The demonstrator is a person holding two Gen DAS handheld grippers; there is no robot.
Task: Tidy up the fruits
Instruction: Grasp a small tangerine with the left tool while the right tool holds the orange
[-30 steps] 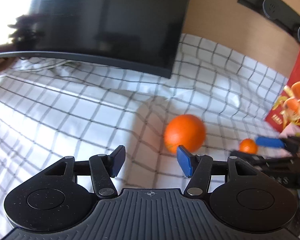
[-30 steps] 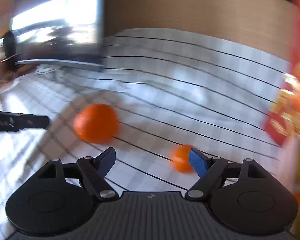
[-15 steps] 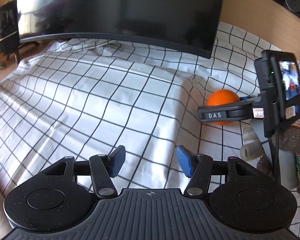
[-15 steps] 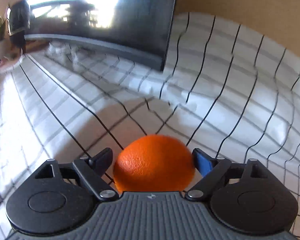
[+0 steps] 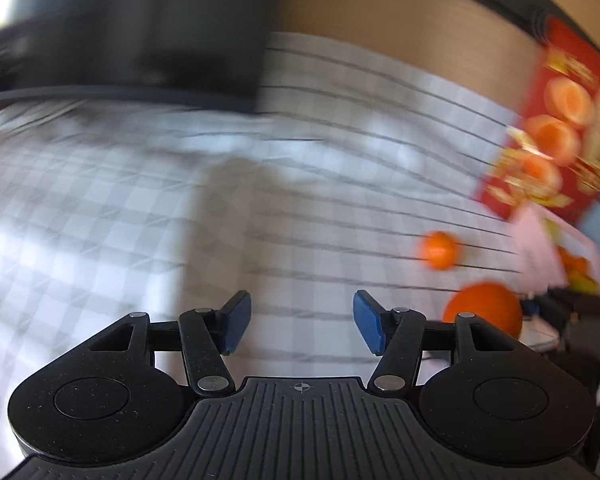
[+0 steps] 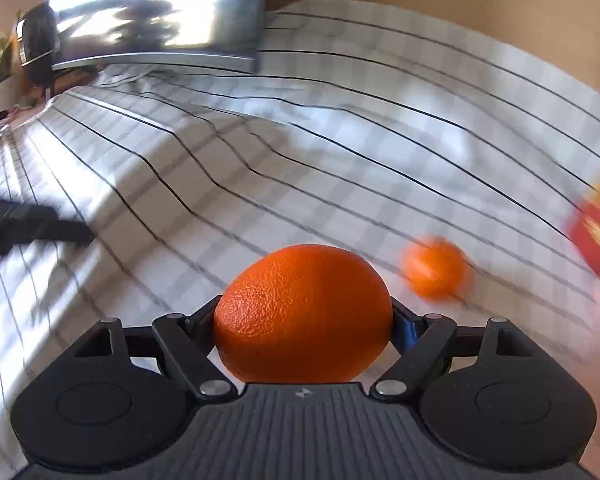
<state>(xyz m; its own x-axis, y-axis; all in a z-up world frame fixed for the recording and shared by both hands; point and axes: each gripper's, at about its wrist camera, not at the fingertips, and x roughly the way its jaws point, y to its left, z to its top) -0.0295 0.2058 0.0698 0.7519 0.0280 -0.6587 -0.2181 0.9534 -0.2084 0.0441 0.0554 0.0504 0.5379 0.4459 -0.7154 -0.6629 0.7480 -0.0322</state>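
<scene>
My right gripper (image 6: 304, 320) is shut on a large orange (image 6: 303, 314), held above the checked cloth (image 6: 260, 168). The same orange (image 5: 485, 309) shows at the lower right of the left wrist view. A small tangerine (image 6: 436, 267) lies on the cloth to the right of it, also seen in the left wrist view (image 5: 439, 250). My left gripper (image 5: 300, 326) is open and empty over the cloth, well left of both fruits. Both views are motion blurred.
A dark monitor (image 5: 140, 32) stands at the back left. A red box printed with oranges (image 5: 556, 136) stands at the right, with a pink tray holding fruit (image 5: 576, 268) below it. A wooden wall (image 6: 440, 8) runs behind.
My right gripper closed on the large orange and lifted it, swinging right. My left gripper turned right, so the tangerine and red box came into its view.
</scene>
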